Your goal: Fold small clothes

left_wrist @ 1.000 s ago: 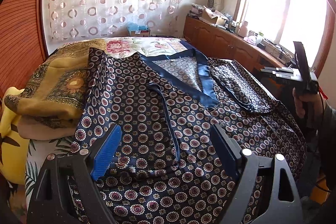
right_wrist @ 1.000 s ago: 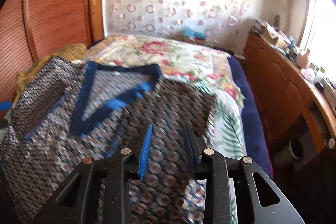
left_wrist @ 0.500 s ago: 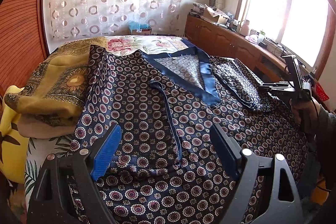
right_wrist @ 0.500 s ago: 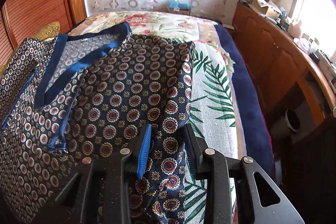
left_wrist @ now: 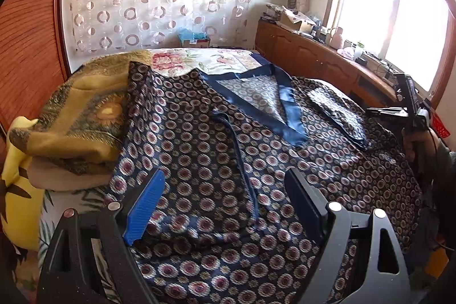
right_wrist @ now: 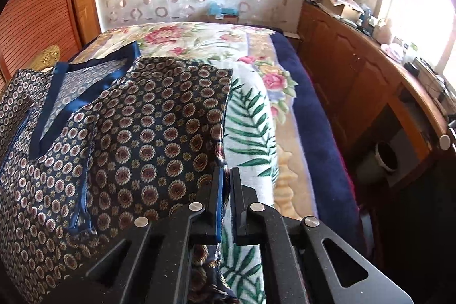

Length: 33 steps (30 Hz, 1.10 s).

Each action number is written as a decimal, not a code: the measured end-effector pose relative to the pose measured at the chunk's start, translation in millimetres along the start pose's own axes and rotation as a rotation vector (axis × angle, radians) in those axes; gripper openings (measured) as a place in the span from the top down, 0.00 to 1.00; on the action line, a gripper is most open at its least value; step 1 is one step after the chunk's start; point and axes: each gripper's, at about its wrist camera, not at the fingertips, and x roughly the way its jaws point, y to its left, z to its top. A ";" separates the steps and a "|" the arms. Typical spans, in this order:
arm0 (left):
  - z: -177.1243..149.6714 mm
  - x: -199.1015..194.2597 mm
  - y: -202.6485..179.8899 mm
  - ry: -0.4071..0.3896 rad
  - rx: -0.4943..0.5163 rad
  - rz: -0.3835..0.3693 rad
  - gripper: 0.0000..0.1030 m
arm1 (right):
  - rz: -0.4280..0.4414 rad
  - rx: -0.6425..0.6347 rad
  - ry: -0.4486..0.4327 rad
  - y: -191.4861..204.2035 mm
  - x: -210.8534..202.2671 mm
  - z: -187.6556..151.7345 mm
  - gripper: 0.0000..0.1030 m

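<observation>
A navy patterned garment [left_wrist: 199, 133] with a blue satin collar [left_wrist: 287, 110] lies spread over the bed; it also shows in the right wrist view [right_wrist: 142, 133]. My left gripper [left_wrist: 225, 204] is open and empty, just above the garment's near part, either side of a blue trim line. My right gripper [right_wrist: 225, 187] is shut on the garment's right edge, where the cloth meets the leaf-print bedcover. The right gripper also shows at the far right of the left wrist view [left_wrist: 399, 110], held in a hand.
A folded yellow-gold cloth pile [left_wrist: 77, 121] sits on the bed's left side. The floral bedcover [right_wrist: 256, 110] lies bare to the right of the garment. A wooden cabinet [right_wrist: 356, 70] with clutter runs along the window wall. A slatted wooden wall [left_wrist: 25, 47] is on the left.
My right gripper moved down to the garment's right edge and closed on it. The left gripper stayed open in much the same place.
</observation>
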 end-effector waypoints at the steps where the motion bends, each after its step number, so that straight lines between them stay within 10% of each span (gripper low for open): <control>1: 1.8 0.7 2.3 -0.001 -0.001 0.003 0.15 | 0.004 -0.003 -0.008 1.6 0.7 2.6 0.80; 6: 18.5 7.5 20.4 -0.002 0.007 0.044 0.15 | 0.054 -0.021 -0.027 5.3 14.3 21.2 0.49; 16: 54.9 30.4 77.0 0.001 -0.039 0.130 0.17 | 0.093 -0.021 0.034 -4.5 64.3 45.9 0.49; 28: 89.2 68.3 82.9 0.064 0.005 0.101 0.65 | 0.096 -0.009 0.058 -11.2 70.0 53.2 0.49; 33: 95.5 86.2 69.4 0.114 0.073 0.149 0.66 | 0.096 0.003 0.049 -10.0 71.0 52.2 0.49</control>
